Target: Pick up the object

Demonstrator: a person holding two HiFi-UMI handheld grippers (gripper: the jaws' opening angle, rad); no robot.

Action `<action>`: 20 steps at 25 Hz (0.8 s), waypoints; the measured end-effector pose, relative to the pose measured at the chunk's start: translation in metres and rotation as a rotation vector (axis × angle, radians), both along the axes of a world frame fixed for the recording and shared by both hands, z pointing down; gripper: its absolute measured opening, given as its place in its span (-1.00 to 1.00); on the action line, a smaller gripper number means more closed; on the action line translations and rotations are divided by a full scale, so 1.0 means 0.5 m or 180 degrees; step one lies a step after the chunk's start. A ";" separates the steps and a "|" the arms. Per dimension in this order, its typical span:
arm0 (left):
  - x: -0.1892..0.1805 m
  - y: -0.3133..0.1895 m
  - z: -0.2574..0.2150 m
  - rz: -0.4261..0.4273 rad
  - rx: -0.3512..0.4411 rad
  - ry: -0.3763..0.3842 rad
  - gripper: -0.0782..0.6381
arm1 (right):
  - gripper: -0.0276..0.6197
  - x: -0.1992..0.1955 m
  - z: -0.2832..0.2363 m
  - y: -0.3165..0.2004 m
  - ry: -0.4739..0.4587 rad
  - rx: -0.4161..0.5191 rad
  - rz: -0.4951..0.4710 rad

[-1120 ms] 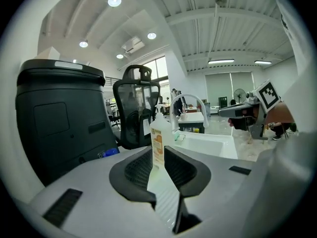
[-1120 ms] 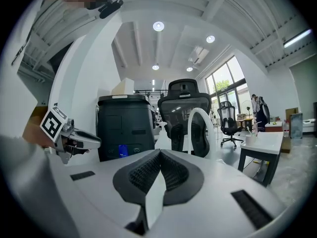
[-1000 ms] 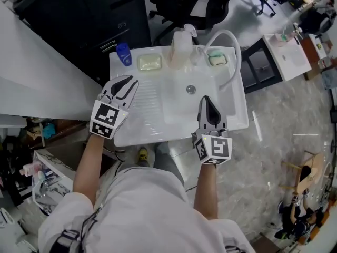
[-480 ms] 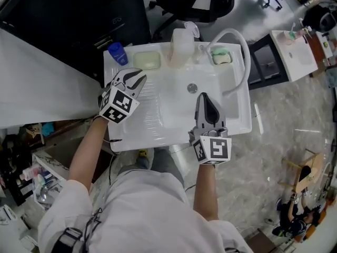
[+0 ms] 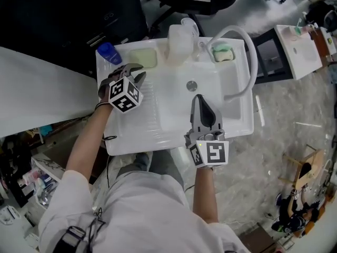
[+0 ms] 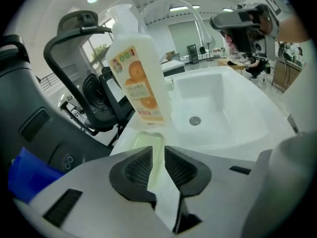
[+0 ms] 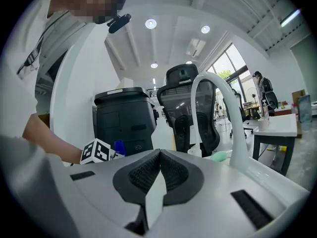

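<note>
A pale yellow soap bar (image 5: 143, 58) lies in the back-left recess of the white sink (image 5: 158, 136). My left gripper (image 5: 135, 71) hovers just short of it, jaws a narrow gap apart and empty. In the left gripper view the soap bar (image 6: 144, 142) shows through that gap, directly ahead of the left gripper (image 6: 158, 150). A clear bottle with an orange label (image 6: 138, 78) stands behind the soap. My right gripper (image 5: 199, 100) is shut and empty over the sink's front, near the drain (image 5: 191, 85). In its own view the right gripper (image 7: 159, 155) has its pads together.
A blue-capped bottle (image 5: 108, 51) stands at the back-left corner. A green soap (image 5: 222, 52) sits back right beside the curved white faucet hose (image 5: 248, 57). A black bin (image 7: 124, 115) and an office chair (image 7: 185, 108) stand behind the sink. Floor lies to the right.
My left gripper has moved forward along the sink's left side toward the yellow soap bar. The right gripper has stayed nearly still.
</note>
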State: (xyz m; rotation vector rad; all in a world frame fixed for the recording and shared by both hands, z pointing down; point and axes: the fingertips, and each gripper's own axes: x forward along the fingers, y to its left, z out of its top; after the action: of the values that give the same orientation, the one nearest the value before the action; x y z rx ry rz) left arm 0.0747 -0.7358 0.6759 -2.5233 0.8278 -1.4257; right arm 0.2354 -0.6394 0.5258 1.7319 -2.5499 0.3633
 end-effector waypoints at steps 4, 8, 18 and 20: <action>0.001 -0.018 0.043 0.0043 -0.0087 -0.0160 -0.56 | -0.89 0.004 0.021 -0.011 -0.0027 -0.0096 -0.0024; 0.006 -0.035 0.075 0.0056 -0.0115 -0.0265 -0.51 | -0.89 0.003 0.038 -0.019 -0.0072 -0.0168 -0.0093; 0.013 -0.057 0.116 0.0162 -0.0137 -0.0474 -0.52 | -0.89 0.003 0.061 -0.031 -0.0123 -0.0257 -0.0170; 0.017 -0.055 0.114 0.0179 -0.0147 -0.0496 -0.57 | -0.89 0.005 0.059 -0.030 -0.0135 -0.0250 -0.0185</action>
State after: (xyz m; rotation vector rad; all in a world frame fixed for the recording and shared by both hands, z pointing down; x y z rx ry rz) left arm 0.0831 -0.7630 0.7331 -2.4090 0.6998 -1.6158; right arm 0.2378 -0.6544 0.5555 1.6371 -2.5710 0.4954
